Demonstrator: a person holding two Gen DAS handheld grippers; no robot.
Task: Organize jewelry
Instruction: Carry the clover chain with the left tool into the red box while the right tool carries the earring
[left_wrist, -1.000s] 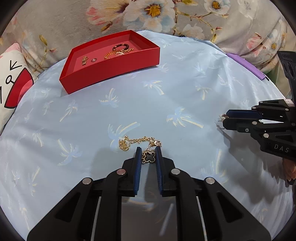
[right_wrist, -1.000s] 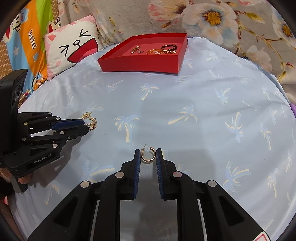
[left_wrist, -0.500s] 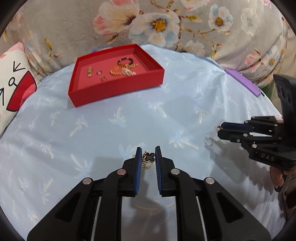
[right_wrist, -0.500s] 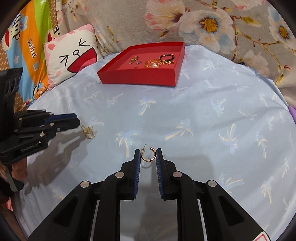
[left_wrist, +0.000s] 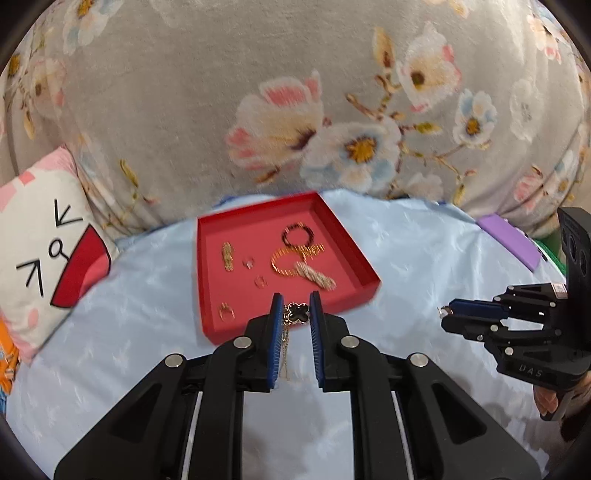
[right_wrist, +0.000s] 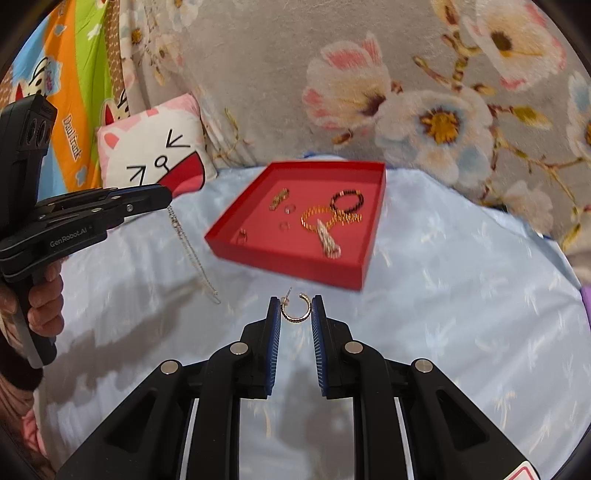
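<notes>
1. Left wrist view: left hand-held gripper (left_wrist: 293, 314) pinches the clover necklace (left_wrist: 297, 313); its dangling chain may snag the red tray (left_wrist: 364, 284) wall just ahead.
2. Right hand-held gripper (right_wrist: 295, 314) clamps the hoop earring (right_wrist: 294, 309) short of the tray; it may slip.

red tray (left_wrist: 364, 284) motion-blurred, small tray pieces (left_wrist: 260, 281) unidentifiable (rings perhaps), purple object (left_wrist: 511, 242) half-hidden
</notes>
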